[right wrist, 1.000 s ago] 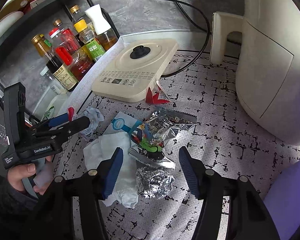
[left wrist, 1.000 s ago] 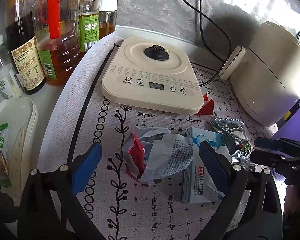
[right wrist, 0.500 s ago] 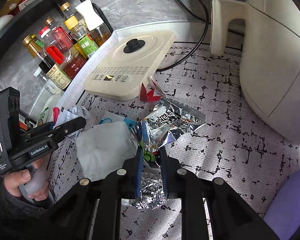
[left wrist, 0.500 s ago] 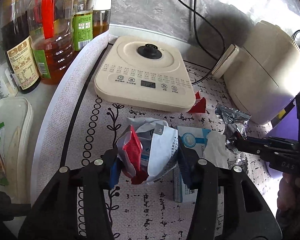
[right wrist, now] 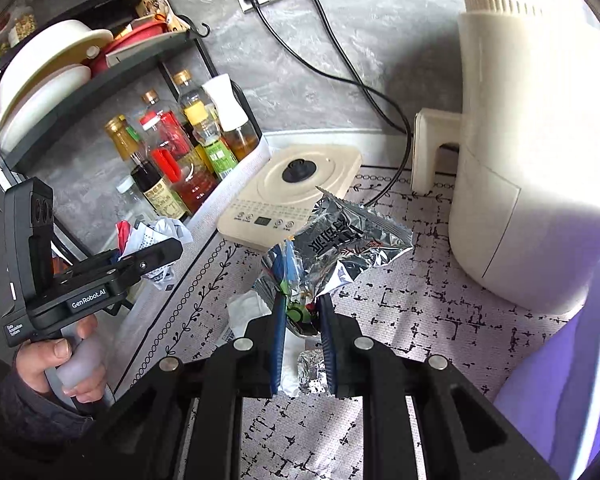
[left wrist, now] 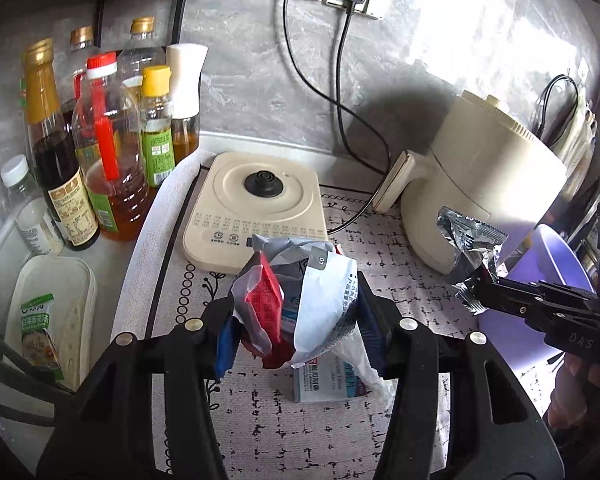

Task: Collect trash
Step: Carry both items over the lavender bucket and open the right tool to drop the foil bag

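Both bundles are off the counter (left wrist: 380,248) now; a second ago the claws were spread wide above the litter, so the pickup is done and the carry to the purple bin (left wrist: 540,304) on the right looks next. The left claw (left wrist: 296,320) is clenched partway on the crumpled paper wrapper (left wrist: 324,292), held up in front of the kettle base (left wrist: 256,204). The right claw (right wrist: 302,320) is pinched nearly shut on the foil packet (right wrist: 340,248). A small box (left wrist: 328,384), tissue (right wrist: 244,312) and foil ball (right wrist: 312,372) remain on the counter.
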### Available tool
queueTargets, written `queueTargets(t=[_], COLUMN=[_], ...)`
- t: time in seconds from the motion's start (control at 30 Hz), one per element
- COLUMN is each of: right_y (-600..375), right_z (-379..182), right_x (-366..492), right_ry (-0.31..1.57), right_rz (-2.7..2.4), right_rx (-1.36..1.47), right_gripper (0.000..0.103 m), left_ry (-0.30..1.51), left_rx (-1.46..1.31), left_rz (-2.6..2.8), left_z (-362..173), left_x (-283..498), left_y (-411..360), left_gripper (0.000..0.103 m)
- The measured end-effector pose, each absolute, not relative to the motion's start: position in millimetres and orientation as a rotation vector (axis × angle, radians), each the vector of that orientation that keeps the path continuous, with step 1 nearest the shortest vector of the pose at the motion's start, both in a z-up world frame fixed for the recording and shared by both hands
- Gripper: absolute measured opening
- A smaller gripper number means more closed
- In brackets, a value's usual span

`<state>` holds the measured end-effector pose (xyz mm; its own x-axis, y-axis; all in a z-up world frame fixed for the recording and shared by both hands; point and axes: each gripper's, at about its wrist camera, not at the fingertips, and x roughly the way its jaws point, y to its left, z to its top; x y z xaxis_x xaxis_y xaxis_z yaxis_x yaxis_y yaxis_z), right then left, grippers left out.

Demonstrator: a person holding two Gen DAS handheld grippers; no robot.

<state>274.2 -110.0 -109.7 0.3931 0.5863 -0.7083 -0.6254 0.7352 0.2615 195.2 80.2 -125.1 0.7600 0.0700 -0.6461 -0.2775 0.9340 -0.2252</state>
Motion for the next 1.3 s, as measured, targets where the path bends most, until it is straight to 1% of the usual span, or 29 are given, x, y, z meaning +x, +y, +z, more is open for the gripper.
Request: queueTargets(t=[0.2,0.43,0.7,0.8,0.87,0.9,0.93,1.3], right_y=[-143.0,-188.3,-247.2,-267.7,-284.3,-293.6,-302.5,-359.6], right_z=[-75.6,-48.2,-36.4,-35.8,-36.7,-36.6,-36.1,-34.0], right_x=[257.6,245.3,242.4,244.0,243.4,241.0,238.1,220.2], right_ry=[0.788,0.706,0.642,0.619,0.591,0.562,0.533,0.501], right_rz=[0.734,0.646,0.507,0.449,0.405,0.368,0.331,0.188], right_rx=[-0.01,0.037,0.13,0.157,0.196,0.216,0.227,0.251], right_gripper=[0.018,0.019,0.019,0.023,0.048,0.072,0.082,0.084], left_ry=[0.629,0.608,0.591,0.597,0.599,0.599,0.598,0.615], left_rx=[-0.267,-0.193,-0.117,-0.095,-0.085,-0.075,-0.065,0.006], left_rz=[0.133,0.022,-0.099,-0.146,-0.177,-0.19,-0.202,-0.338], left_z=[-92.2,-68.1,-48.9,-44.6,-41.2,-39.8,-38.2,-28.8], left_x=[198.1,210.2,228.7,237.6,243.5,246.1,248.6,281.7], left_y=[57.7,22.2,-17.9,-32.1,-41.0,-46.5,-51.4,-98.7], left_gripper=[0.053,0.053,0.053,0.053,0.053,0.053,0.053,0.053])
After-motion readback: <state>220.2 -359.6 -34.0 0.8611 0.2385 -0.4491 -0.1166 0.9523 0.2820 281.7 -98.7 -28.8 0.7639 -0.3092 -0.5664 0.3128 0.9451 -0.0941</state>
